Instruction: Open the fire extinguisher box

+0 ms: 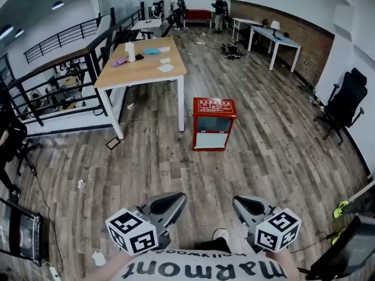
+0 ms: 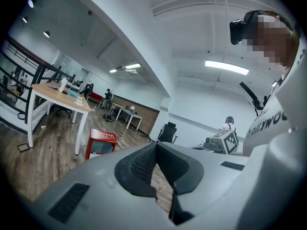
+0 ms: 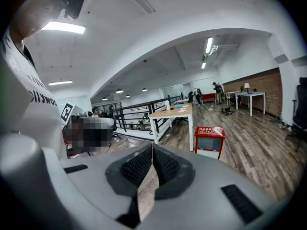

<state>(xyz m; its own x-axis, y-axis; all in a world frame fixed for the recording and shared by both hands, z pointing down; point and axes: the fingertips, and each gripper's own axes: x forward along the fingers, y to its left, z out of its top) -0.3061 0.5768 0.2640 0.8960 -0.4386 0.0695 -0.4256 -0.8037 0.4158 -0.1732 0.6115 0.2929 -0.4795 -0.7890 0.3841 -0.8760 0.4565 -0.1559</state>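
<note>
The red fire extinguisher box stands on the wooden floor beside a table leg, its lid down and its glass front facing me. It also shows small in the left gripper view and the right gripper view. My left gripper is held low near my body, well short of the box, jaws shut with nothing between them. My right gripper is beside it, also shut and empty.
A wooden table with small items stands left of the box. A black railing runs along the left. White desks and a black office chair are at the right. A person stands far back.
</note>
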